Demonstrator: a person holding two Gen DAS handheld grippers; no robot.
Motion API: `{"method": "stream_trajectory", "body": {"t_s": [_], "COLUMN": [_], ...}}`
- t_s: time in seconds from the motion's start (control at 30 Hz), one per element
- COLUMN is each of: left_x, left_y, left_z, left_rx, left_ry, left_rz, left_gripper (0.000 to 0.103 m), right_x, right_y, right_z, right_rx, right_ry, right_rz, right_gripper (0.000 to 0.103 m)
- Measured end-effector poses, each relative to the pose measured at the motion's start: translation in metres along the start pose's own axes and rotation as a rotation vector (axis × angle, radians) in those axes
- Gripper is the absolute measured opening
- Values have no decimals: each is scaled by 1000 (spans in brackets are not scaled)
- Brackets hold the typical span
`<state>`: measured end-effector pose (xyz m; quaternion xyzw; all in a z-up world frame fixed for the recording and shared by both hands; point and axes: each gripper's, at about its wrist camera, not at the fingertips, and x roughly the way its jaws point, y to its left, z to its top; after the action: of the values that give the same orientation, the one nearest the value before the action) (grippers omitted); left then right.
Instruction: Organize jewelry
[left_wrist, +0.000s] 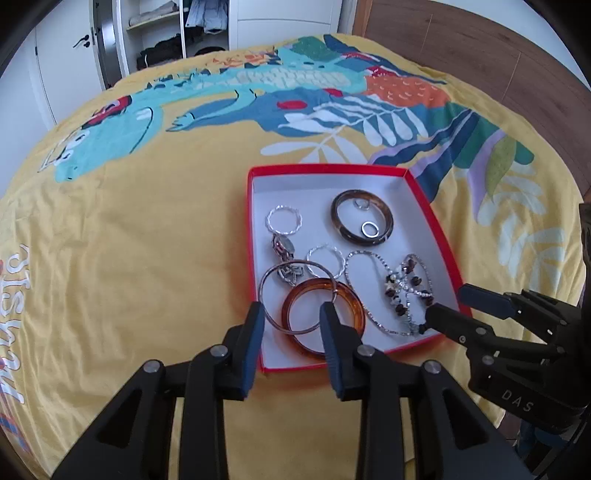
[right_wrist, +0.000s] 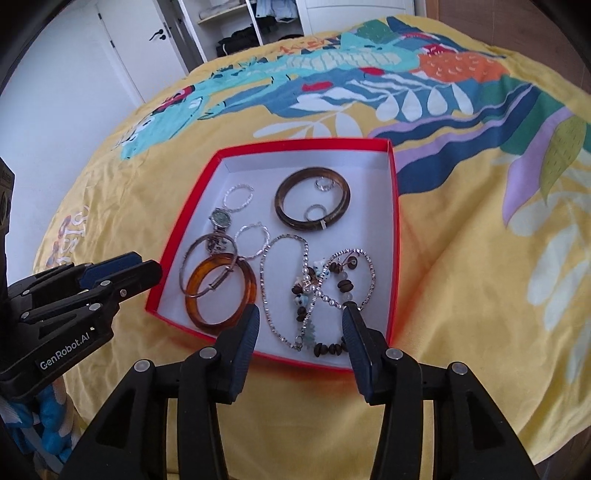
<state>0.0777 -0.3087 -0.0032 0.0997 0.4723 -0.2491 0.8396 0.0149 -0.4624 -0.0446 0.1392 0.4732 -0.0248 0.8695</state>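
Note:
A red box (left_wrist: 325, 168) (right_wrist: 303, 143) with a white inside lies on the bed and holds the jewelry. Inside are a dark brown bangle (left_wrist: 338, 221) (right_wrist: 280, 206) with two small rings within it, a watch (left_wrist: 282, 245) (right_wrist: 220, 218), an amber bangle (left_wrist: 314, 285) (right_wrist: 192, 306), a thin silver bangle (left_wrist: 264, 291), a silver chain (right_wrist: 264, 291) and beaded bracelets (left_wrist: 402, 291) (right_wrist: 321, 291). My left gripper (left_wrist: 292, 308) (right_wrist: 146, 262) hangs open above the amber and silver bangles, holding nothing. My right gripper (right_wrist: 301, 308) (left_wrist: 447, 300) stands open over the beaded bracelets at the box's near right corner.
The box rests on a yellow bedspread (left_wrist: 147, 258) printed with a blue dragon and leaves. Beyond the bed are a white door and an open wardrobe (left_wrist: 166, 37) with clothes. A brown wooden panel (left_wrist: 480, 55) lies past the bed's far right.

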Motion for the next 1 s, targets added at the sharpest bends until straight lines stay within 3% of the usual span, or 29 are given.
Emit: {"method": "stream_trajectory", "body": {"t_s": [0.13,0.47,0.57,1.0], "left_x": [-26,-87,-105,-184], "left_y": [2,20,31,83], "left_z": [-3,-22,-30,-79], "left_rx": [-4,-45,-61,-136], "left_ry": [-48,-134,-153,-257], "left_rz": [15,65,103,259], "left_gripper": [37,42,43,53], "right_x": [-23,-72,-85,-133], "right_y": [15,56,71,145], "right_z": [-1,-14,-18,-50], "right_rx": [-25,-46,-49,-120], "right_ry": [-40,-128,-157,-246], "right_rz": [-18,-20,-17,39], "right_gripper": [52,57,64,69]}}
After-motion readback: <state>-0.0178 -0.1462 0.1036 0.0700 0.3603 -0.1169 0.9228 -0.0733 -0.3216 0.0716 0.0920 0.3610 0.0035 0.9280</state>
